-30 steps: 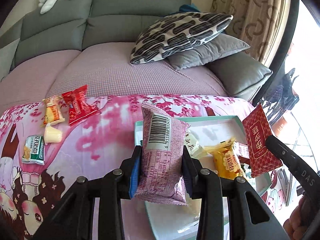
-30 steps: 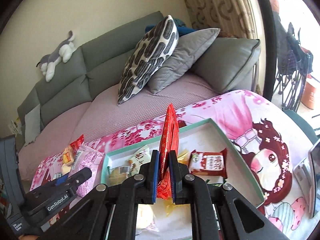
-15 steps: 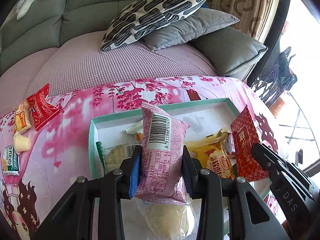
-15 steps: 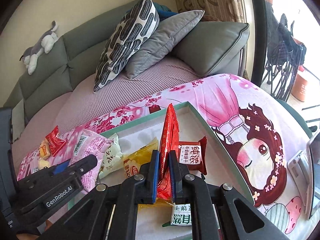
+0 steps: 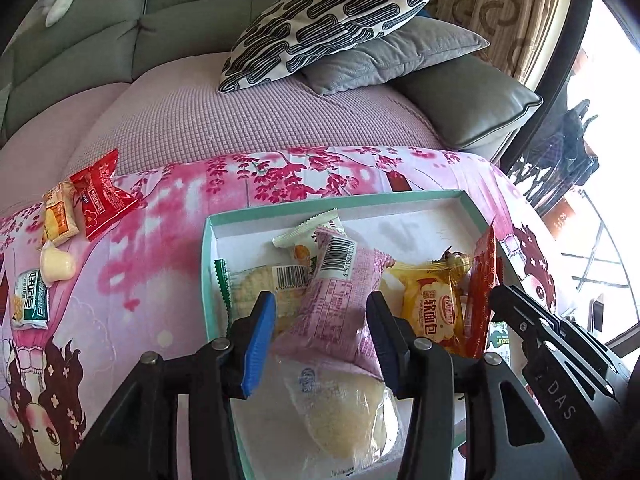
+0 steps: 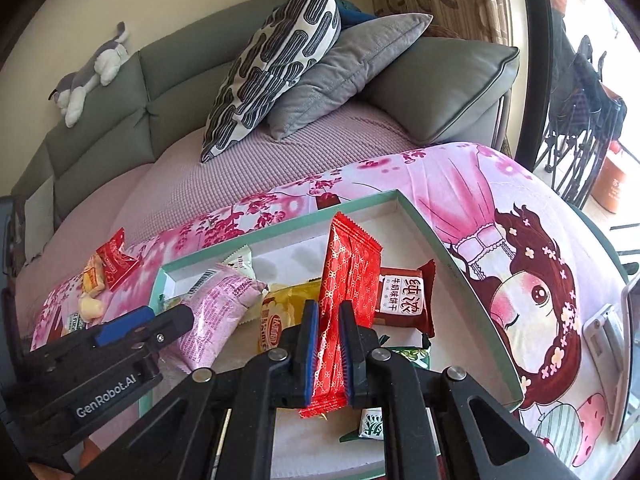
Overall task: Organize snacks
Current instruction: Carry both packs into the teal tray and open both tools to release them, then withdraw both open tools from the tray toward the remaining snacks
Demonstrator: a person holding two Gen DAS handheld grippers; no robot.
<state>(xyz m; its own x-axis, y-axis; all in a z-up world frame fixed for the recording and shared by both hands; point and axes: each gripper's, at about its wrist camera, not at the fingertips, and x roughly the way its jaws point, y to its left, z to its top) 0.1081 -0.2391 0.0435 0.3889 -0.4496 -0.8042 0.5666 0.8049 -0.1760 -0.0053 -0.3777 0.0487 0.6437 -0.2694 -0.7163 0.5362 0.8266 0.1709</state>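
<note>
Pink barcoded snack packet (image 5: 336,300) lies tilted among wrappers in the teal-rimmed box (image 5: 208,264).

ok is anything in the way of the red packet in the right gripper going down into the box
The right gripper holds the red packet over the box, which is open on top. Snacks already lie under it: a yellow packet and a dark red biscuit packet. Bare floor shows only toward the far wall.

Your box (image 5: 208,264) sits on the blanket (image 5: 168,240) before the sofa (image 5: 240,120), holding several packets. Left of it, four loose snacks (image 5: 60,240) lie on the blanket. Behind, the pillows (image 5: 332,20) are stacked at the sofa's right end, and a plush toy (image 6: 92,72) lies along its backrest.
</note>
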